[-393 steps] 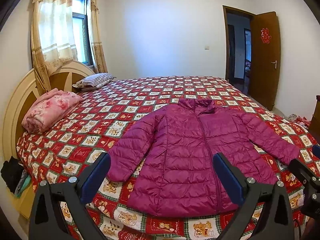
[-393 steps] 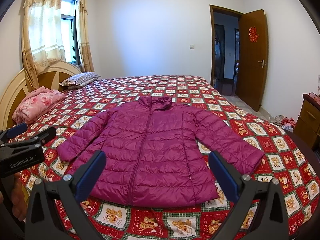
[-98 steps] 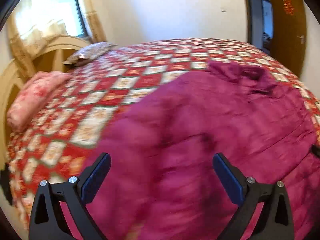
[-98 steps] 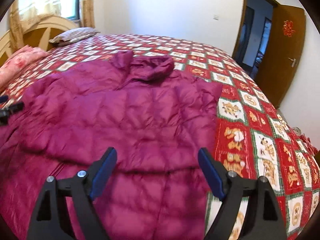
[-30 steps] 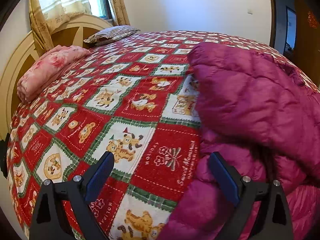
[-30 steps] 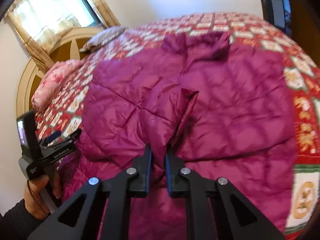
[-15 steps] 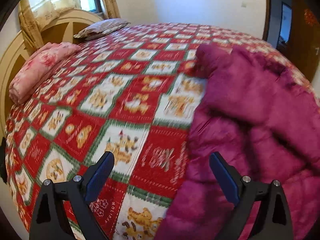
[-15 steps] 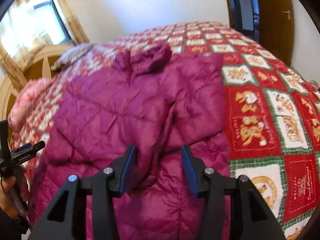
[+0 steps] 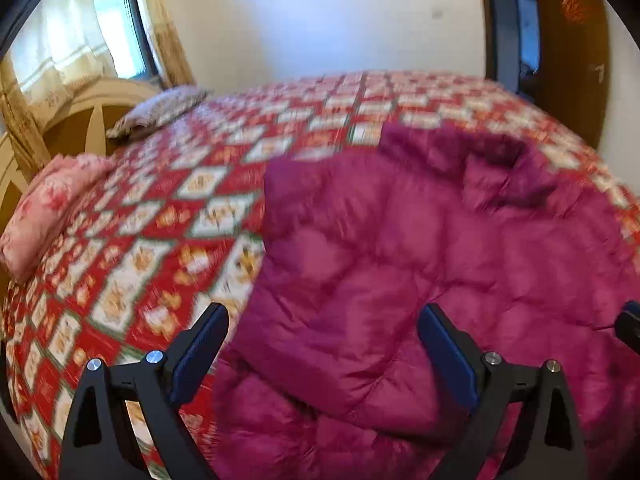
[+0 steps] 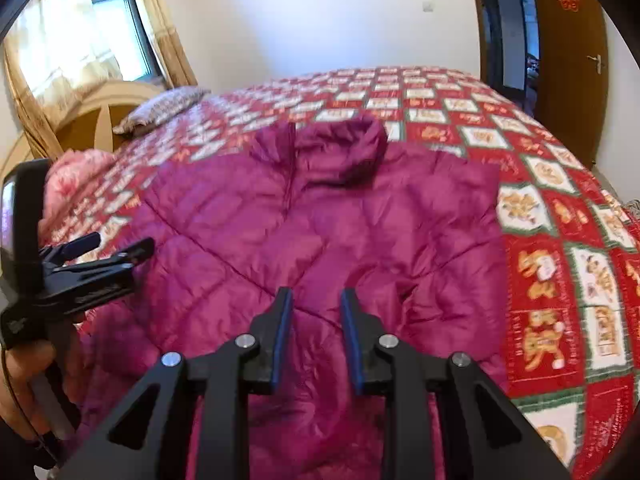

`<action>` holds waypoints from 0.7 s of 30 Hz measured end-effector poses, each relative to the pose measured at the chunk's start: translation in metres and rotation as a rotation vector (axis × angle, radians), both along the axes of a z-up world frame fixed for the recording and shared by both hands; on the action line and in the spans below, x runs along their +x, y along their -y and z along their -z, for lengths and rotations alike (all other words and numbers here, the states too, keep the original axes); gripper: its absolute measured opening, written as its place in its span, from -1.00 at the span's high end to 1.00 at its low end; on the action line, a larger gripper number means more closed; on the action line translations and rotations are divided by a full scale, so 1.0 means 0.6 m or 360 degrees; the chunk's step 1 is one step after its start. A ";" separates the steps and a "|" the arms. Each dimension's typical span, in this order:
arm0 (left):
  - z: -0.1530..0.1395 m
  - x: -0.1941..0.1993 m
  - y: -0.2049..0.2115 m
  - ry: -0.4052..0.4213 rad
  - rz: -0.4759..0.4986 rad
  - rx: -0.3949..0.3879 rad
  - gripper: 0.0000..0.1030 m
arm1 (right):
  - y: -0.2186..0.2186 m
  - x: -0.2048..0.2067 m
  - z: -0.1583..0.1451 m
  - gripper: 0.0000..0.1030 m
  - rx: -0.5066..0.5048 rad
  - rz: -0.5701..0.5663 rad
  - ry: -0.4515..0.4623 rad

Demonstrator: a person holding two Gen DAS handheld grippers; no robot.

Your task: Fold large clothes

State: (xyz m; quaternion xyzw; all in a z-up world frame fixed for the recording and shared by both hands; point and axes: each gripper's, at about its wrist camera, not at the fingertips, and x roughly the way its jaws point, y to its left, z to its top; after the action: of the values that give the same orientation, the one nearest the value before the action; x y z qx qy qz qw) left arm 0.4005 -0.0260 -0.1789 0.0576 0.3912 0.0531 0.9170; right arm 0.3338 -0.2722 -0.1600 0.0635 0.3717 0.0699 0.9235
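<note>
Right gripper (image 10: 316, 322): jaws narrowly apart, just been closing, nothing between them, above the magenta jacket (image 10: 320, 232). Left gripper (image 9: 322, 354): jaws wide, empty. Jacket lies sleeves-in on the red patchwork bedspread (image 10: 560, 248).

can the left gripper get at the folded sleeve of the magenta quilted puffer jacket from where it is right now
Probably yes. The left gripper stands open right over the folded sleeve of the magenta quilted puffer jacket, and nothing lies between them.
</note>
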 end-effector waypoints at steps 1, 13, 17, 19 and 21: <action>0.015 0.006 -0.003 -0.0035 -0.0007 -0.0015 -0.87 | -0.001 0.005 0.012 0.45 -0.0004 0.0002 -0.0021; 0.055 0.016 -0.008 -0.0067 -0.0007 -0.0080 -0.90 | -0.003 0.009 0.053 0.52 -0.0051 -0.0001 -0.0071; 0.060 0.019 -0.007 -0.0077 -0.0005 -0.0071 -0.91 | -0.010 0.011 0.056 0.52 -0.0084 -0.0002 -0.0074; 0.061 0.020 -0.008 -0.0082 -0.0006 -0.0074 -0.92 | -0.010 0.011 0.057 0.52 -0.0088 -0.0002 -0.0072; 0.061 0.021 -0.008 -0.0084 -0.0005 -0.0080 -0.92 | -0.010 0.011 0.057 0.52 -0.0090 -0.0002 -0.0071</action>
State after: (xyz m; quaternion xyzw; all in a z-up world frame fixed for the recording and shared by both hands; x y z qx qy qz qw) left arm 0.4130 -0.0210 -0.2154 0.0353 0.4166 0.0432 0.9074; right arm 0.3404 -0.2660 -0.1943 0.0387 0.3941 0.0584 0.9164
